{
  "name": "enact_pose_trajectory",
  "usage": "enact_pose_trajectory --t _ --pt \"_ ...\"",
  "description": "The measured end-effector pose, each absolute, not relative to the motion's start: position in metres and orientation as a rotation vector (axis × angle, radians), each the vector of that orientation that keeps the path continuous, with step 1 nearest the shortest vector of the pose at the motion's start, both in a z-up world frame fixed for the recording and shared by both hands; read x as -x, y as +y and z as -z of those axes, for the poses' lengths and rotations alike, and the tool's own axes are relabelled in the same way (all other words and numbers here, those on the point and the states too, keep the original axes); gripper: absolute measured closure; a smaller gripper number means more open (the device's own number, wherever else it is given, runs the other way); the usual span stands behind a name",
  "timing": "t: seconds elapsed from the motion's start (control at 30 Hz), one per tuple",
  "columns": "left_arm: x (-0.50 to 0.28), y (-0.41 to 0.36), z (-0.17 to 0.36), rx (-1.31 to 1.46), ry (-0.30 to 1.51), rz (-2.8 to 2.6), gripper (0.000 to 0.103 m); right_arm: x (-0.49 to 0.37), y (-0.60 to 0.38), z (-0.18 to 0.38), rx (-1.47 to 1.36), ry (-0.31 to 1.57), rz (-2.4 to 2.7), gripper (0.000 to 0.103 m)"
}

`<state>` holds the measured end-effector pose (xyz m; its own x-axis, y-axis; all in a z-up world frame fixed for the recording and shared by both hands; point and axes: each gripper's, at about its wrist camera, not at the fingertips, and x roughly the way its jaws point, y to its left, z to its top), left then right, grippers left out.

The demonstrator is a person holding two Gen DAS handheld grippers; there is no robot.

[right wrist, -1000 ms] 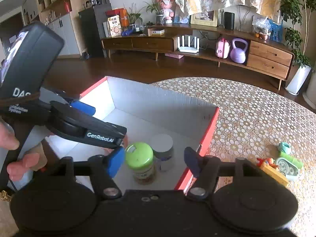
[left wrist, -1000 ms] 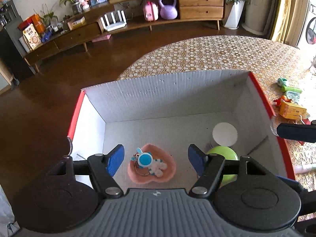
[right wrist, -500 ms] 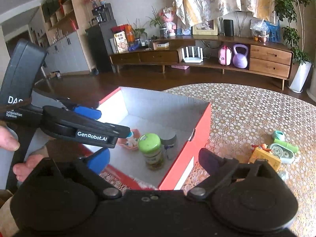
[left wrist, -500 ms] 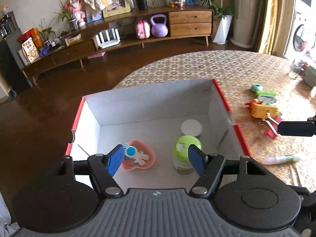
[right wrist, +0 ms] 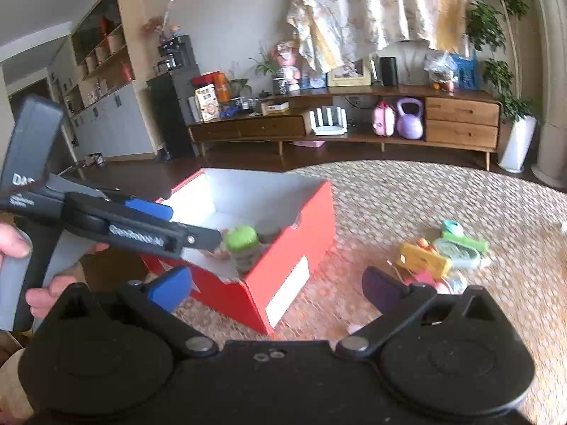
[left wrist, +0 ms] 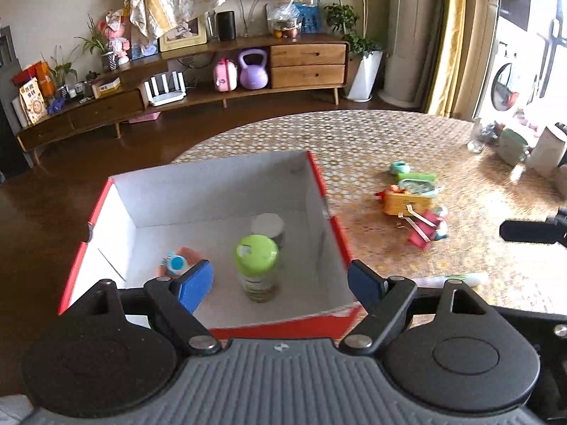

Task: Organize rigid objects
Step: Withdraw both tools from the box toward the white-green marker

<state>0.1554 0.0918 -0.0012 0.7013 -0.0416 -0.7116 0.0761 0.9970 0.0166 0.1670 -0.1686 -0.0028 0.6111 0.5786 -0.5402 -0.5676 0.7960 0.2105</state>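
A red box (left wrist: 327, 209) with white inside walls stands on the patterned table. In it are a green-lidded jar (left wrist: 257, 264), a white-lidded jar (left wrist: 268, 225) behind it, and a pink dish holding a small blue and white figure (left wrist: 175, 264). My left gripper (left wrist: 281, 285) hovers over the box's near edge, its jaws opening, nothing between the pads. My right gripper (right wrist: 274, 288) is pulled back in front of the box (right wrist: 283, 276), its jaws opening wide and empty. Loose toys (right wrist: 443, 258) lie on the table to the right of the box.
The toy pile (left wrist: 413, 200) holds a yellow block, green pieces and pink bits. A white tube (left wrist: 450, 279) lies near the box's right corner. Bags and containers (left wrist: 524, 147) sit at the table's far right. A person's hand (right wrist: 14, 248) holds the left gripper's handle.
Both grippers drew back from inside the box and opened wider. The green-lidded jar, earlier between the right gripper's fingers, stands free in the box. More of the table and toys shows.
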Motion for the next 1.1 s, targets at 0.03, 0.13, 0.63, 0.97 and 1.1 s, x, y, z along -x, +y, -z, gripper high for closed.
enact_pose_trajectory --t 0.03,0.13,0.63,0.97,1.1 --pt "-0.154 0.089 0.001 -0.034 0.787 0.076 0.020 -0.163 -0.173 0.006 -0.019 0.628 -0.651 0.000" --pt "-0.150 0.078 0.003 -0.022 0.774 0.092 0.019 -0.155 -0.188 0.013 -0.022 0.625 -0.632 0.000" --pt "-0.152 0.010 0.030 -0.031 0.732 0.182 0.019 -0.140 -0.232 0.057 0.111 0.653 -0.552 0.001" --pt "-0.177 -0.037 0.054 -0.087 0.713 0.280 0.019 -0.169 -0.242 0.083 0.178 0.690 -0.587 0.006" --pt "-0.198 -0.048 0.072 -0.111 0.734 0.269 0.019 -0.186 -0.246 0.096 0.195 0.721 -0.582 0.014"
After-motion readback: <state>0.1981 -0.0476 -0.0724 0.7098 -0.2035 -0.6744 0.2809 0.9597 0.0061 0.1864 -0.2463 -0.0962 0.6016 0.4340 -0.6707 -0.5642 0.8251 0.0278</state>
